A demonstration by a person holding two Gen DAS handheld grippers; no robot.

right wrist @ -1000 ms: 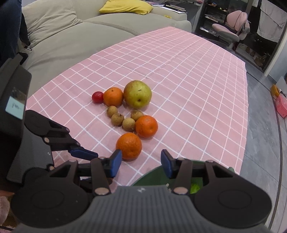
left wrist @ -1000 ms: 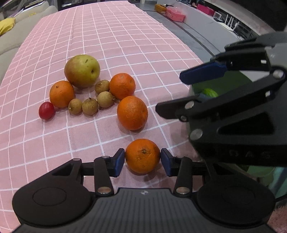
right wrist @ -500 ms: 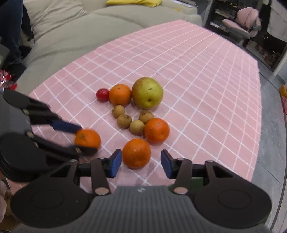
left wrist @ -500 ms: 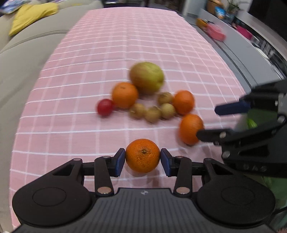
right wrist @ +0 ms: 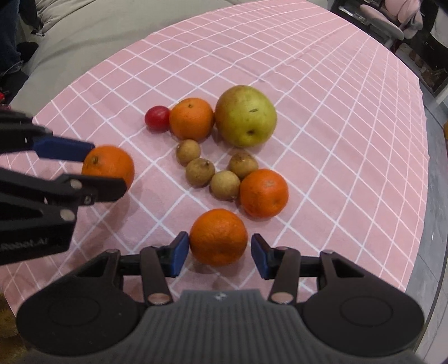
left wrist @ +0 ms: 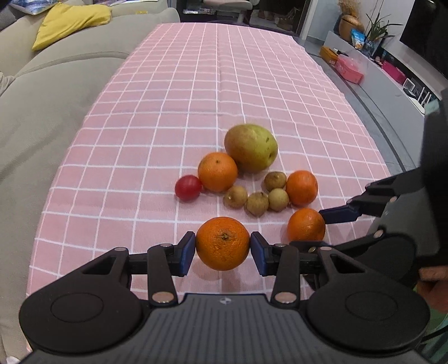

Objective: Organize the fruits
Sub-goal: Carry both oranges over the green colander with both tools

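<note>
My left gripper (left wrist: 222, 249) is shut on an orange (left wrist: 222, 243) and holds it just above the pink checked cloth (left wrist: 196, 98). In the right wrist view this gripper (right wrist: 109, 168) and its orange (right wrist: 109, 165) are at the left. My right gripper (right wrist: 218, 249) is open and straddles a second orange (right wrist: 218, 236) that lies on the cloth, with small gaps at both pads. Beyond lie two more oranges (right wrist: 191, 119) (right wrist: 263, 193), a big green-yellow pear (right wrist: 245, 116), a red cherry tomato (right wrist: 157, 118) and several small brown longans (right wrist: 200, 171).
A grey sofa (left wrist: 42, 112) with a yellow cushion (left wrist: 70, 22) runs along the table's left side. The table's right edge (left wrist: 386, 168) drops to the floor, and a low shelf (left wrist: 378, 70) with boxes stands beyond it. A person's hand (left wrist: 434, 282) holds the right gripper.
My left gripper has carried its orange leftward, away from the pile, and rolled. My right gripper has come down over the nearest orange, which now sits between its fingers.
</note>
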